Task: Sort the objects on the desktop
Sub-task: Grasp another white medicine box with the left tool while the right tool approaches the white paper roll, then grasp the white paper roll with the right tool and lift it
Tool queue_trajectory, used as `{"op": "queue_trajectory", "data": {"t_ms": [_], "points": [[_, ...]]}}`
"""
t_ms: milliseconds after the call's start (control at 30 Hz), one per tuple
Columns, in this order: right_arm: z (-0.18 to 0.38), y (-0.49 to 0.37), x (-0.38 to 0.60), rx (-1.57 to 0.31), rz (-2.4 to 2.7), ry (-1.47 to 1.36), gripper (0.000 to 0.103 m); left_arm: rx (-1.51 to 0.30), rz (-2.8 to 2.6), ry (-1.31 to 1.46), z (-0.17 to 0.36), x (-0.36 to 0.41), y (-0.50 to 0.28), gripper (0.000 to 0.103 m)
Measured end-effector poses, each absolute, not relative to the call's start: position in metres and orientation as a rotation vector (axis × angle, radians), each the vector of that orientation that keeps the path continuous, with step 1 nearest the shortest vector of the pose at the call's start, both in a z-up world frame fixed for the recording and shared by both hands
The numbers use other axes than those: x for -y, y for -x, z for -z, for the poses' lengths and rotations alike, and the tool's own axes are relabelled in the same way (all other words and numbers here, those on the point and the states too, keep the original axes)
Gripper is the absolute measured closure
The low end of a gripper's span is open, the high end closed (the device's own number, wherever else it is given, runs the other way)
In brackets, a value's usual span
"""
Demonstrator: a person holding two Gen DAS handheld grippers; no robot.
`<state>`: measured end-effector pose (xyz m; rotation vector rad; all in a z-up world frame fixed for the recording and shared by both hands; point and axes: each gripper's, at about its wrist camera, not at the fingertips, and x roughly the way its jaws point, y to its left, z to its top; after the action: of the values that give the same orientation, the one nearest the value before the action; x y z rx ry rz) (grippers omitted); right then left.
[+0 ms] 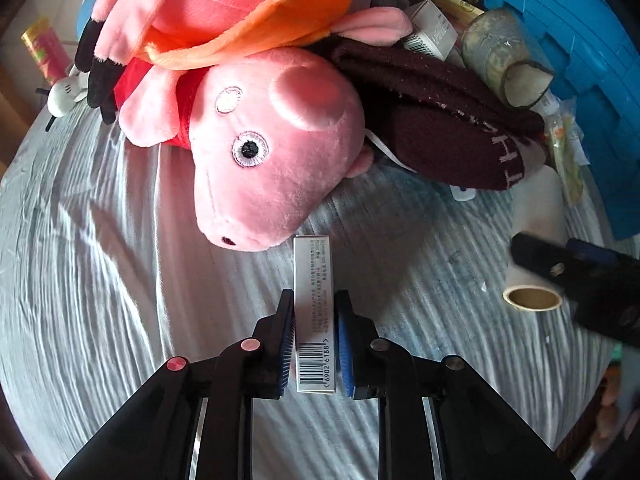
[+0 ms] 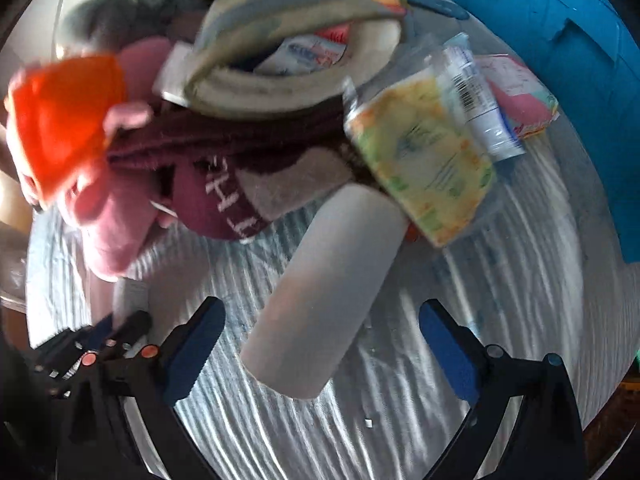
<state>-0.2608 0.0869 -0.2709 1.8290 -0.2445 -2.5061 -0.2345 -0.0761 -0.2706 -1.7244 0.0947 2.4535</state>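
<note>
The left gripper [image 1: 314, 344] is clenched on a slim box [image 1: 313, 312], its blue pads pressing the two long sides near the barcode end. The box stands out forward over the striped cloth [image 1: 120, 280] of the desk, and its far end almost reaches the snout of the pink pig [image 1: 264, 152]. It looks like light, stiff cardboard, so a moderate squeeze on the long sides should hold it; a hard squeeze could dent it.

The right gripper [image 2: 320, 344] is released, jaws wide, with a white roll [image 2: 324, 284] lying between them on the cloth. The roll seems light and a little soft, with a smooth round side that may slip; taking it across the middle looks safest.

Behind, toward the far edge, a maroon sock [image 1: 444, 128] lies under the pig's ear and beside a blue bin [image 1: 580, 40].

The right view is blurred, so the packets near the bin cannot be read. What lies under the pile of toys is hidden, and the bin is cut off at the frame edge.
</note>
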Motion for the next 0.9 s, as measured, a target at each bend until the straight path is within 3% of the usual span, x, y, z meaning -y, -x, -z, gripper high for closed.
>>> {"op": "queue_trajectory", "data": {"t_ms": [33, 133, 233, 300, 367, 467, 533, 567, 633, 900], "points": [[0.274, 0.261, -0.084, 0.227, 2.504, -1.840, 0.028, -0.099, -2.456, 1.716, 0.270, 0.075, 0.234, 0.083], [0.278, 0.259, -0.084, 0.236, 2.505, -1.825, 0.033, -0.105, -2.471, 1.694, 0.269, 0.073, 0.231, 0.083], [0.278, 0.261, -0.078, 0.174, 2.510, -1.830, 0.033, -0.088, -2.472, 1.695, 0.267, 0.071, 0.231, 0.080], [0.278, 0.262, -0.077, 0.156, 2.517, -1.838, 0.033, -0.087, -2.453, 1.691, 0.265, 0.067, 0.230, 0.068], [0.279, 0.263, -0.077, 0.152, 2.519, -1.845, 0.033, -0.099, -2.440, 1.688, 0.264, 0.063, 0.230, 0.064], [0.278, 0.263, -0.077, 0.139, 2.515, -1.842, 0.033, -0.124, -2.452, 1.690, 0.262, 0.059, 0.228, 0.064], [0.278, 0.262, -0.079, 0.130, 2.509, -1.828, 0.034, -0.125, -2.464, 1.702, 0.260, 0.060, 0.228, 0.073], [0.277, 0.262, -0.080, 0.118, 2.505, -1.821, 0.038, -0.124, -2.467, 1.707, 0.259, 0.061, 0.228, 0.086], [0.275, 0.260, -0.084, 0.102, 2.496, -1.819, 0.046, -0.092, -2.460, 1.714, 0.254, 0.066, 0.228, 0.086], [0.244, 0.244, -0.107, 0.134, 2.474, -1.721, 0.056, -0.045, -2.504, 1.563, 0.208, 0.076, 0.218, 0.086]]}}
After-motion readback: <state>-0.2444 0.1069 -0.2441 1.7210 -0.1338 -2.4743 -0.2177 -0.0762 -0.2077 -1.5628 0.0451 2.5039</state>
